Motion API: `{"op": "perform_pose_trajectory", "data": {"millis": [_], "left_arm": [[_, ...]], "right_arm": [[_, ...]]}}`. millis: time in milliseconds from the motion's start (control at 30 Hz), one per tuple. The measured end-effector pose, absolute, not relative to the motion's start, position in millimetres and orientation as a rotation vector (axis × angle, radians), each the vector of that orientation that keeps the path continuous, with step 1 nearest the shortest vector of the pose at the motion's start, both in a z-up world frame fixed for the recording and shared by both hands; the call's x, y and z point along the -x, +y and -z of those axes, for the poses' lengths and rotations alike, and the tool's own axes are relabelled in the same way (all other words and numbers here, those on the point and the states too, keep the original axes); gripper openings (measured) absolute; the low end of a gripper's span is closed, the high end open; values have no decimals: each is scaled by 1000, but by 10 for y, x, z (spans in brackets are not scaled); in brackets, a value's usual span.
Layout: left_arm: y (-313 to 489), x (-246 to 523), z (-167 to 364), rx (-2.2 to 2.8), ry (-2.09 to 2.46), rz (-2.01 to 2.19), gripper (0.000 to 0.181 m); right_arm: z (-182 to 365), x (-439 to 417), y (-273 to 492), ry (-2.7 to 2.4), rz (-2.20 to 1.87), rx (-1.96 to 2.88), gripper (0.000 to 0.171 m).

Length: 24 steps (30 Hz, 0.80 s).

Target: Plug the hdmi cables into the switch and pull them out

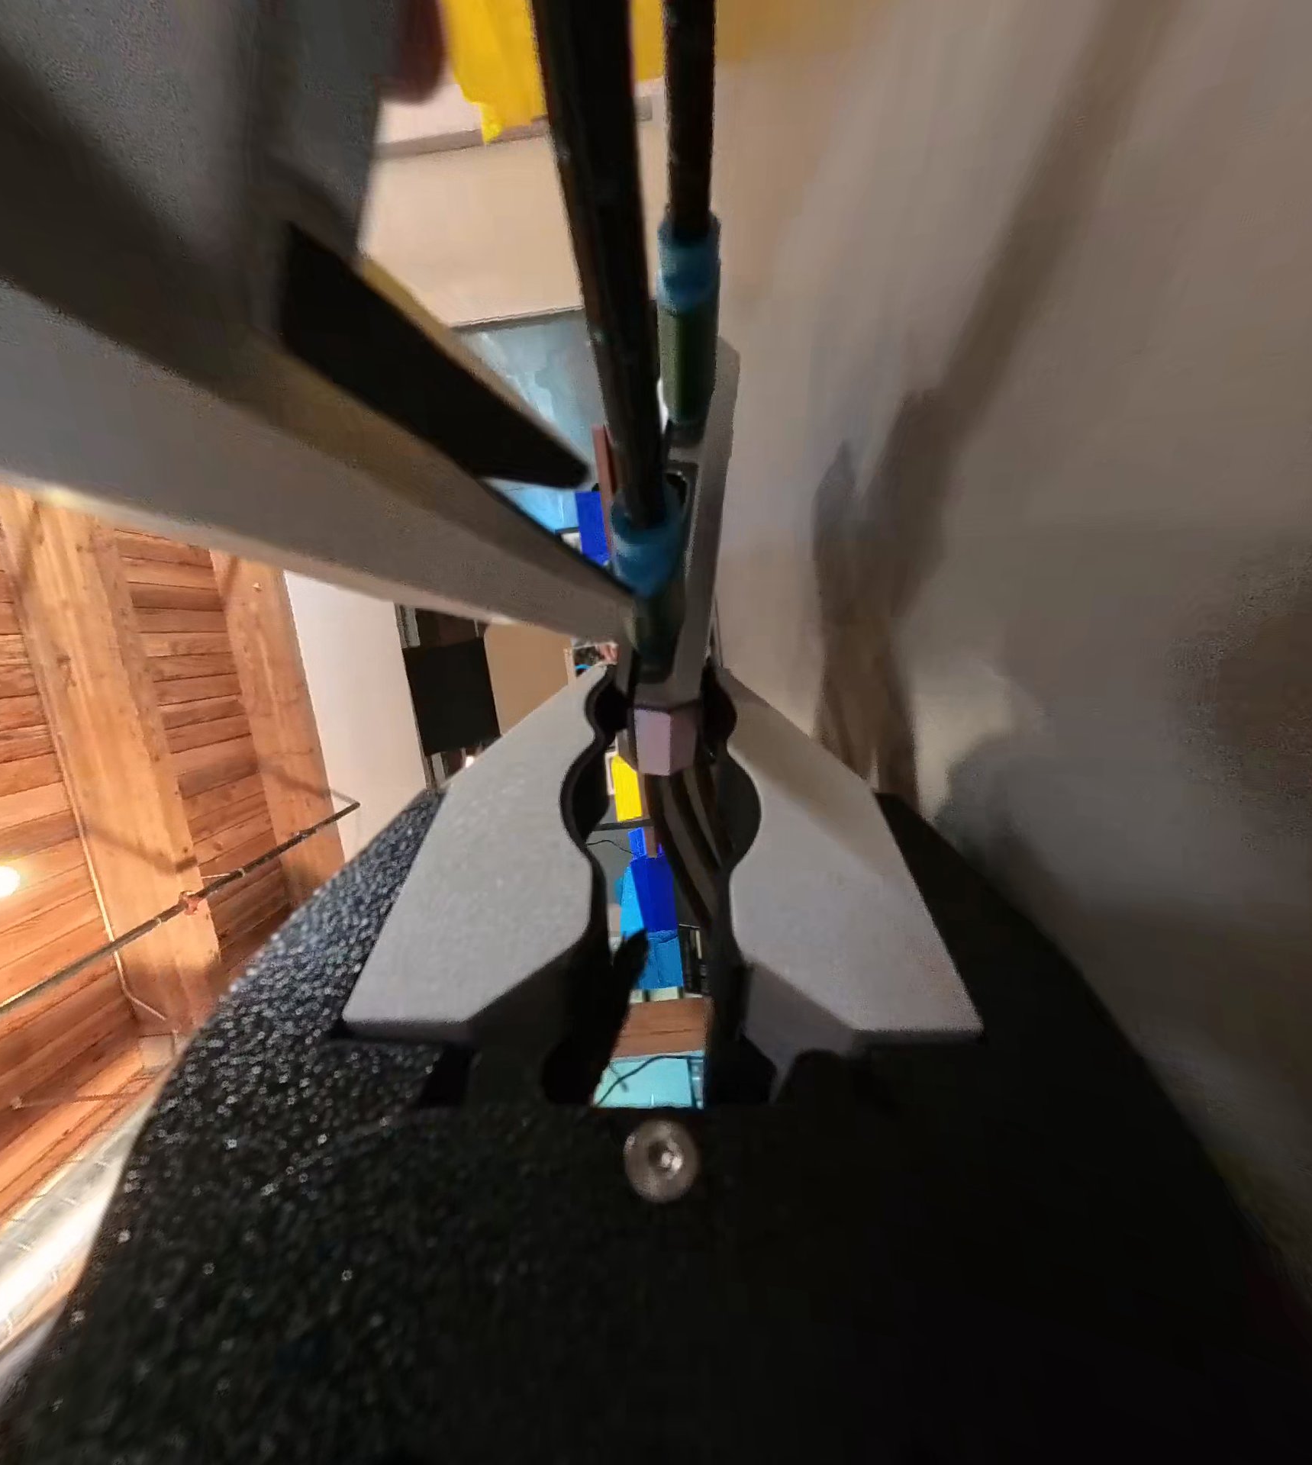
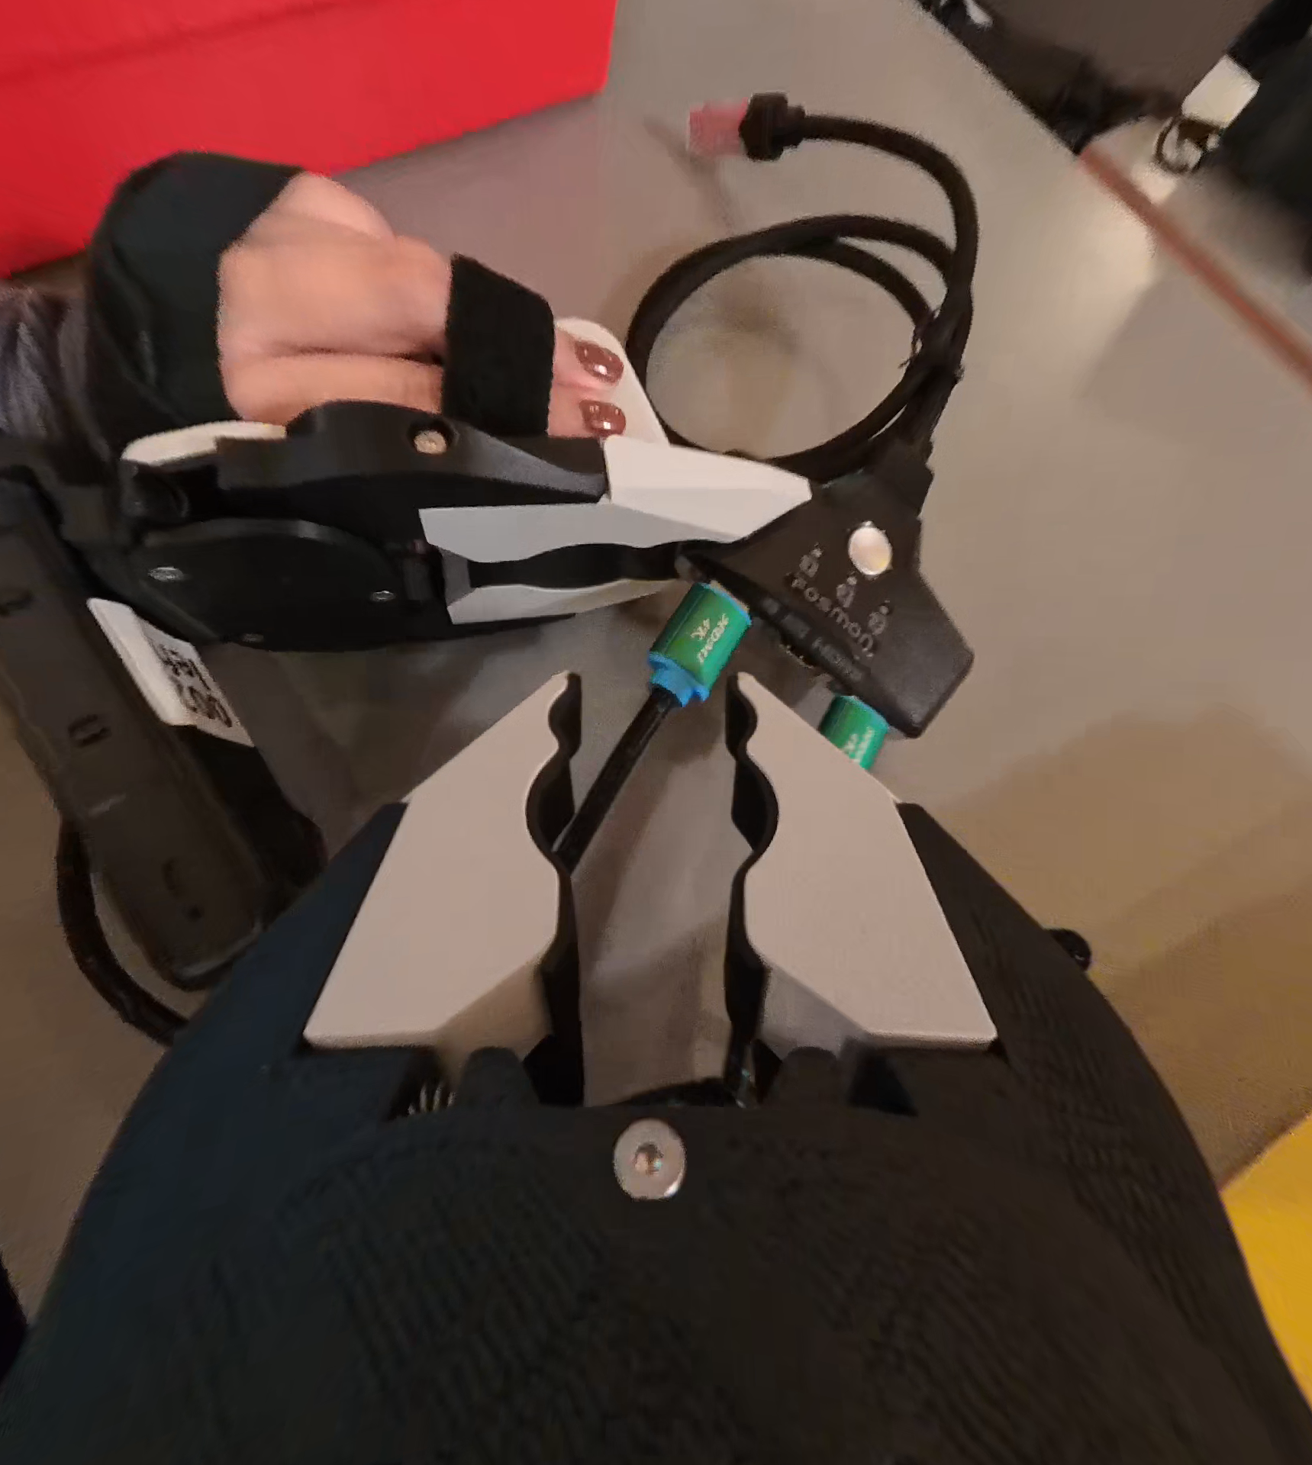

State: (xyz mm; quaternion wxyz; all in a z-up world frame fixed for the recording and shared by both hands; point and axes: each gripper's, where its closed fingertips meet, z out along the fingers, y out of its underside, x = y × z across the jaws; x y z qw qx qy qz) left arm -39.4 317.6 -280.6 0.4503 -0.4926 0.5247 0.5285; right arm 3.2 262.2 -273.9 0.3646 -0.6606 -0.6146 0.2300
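Switch (image 2: pixel 851 587) pinned on grey table (image 2: pixel 1112 555) by left gripper (image 2: pixel 716 547), clamped to steady it. Right gripper (image 2: pixel 652 698) gaping around cable behind green plug (image 2: pixel 696 642), seemingly seated.

The right tongs (image 2: pixel 652 698) have smooth matt grey plastic fingers (image 2: pixel 470 880) on a rough, grainy black plastic body with a shiny metal screw (image 2: pixel 648 1164). The switch (image 2: pixel 851 587) is matt black plastic with a glossy silver button (image 2: pixel 870 548). Two HDMI plugs (image 2: pixel 700 638) look like green brushed metal. The coiled cable (image 2: pixel 914 317) looks braided. The surface (image 2: pixel 1073 476) is smooth grey with a slight sheen.
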Motion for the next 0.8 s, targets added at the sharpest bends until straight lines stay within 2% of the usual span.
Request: {"op": "perform_pose_trajectory", "data": {"millis": [200,467,633,800], "left_arm": [[3174,405,2846,1263,1285,-1259,19],[3179,388,2936,1359,1260,-1072,20],[3158,351,2967,1414,1229,-912,21],[3153,345,2975,1437,1219,-853,22]], "right_arm": [[2868,36,2822,-1508,-375,1648,37],[2864,73,2770,-1684,-39,1293,28],[2789,63,2700,-1709,-64,1158,29],[2783,46,2675,-1667,-17,1089,21]]}}
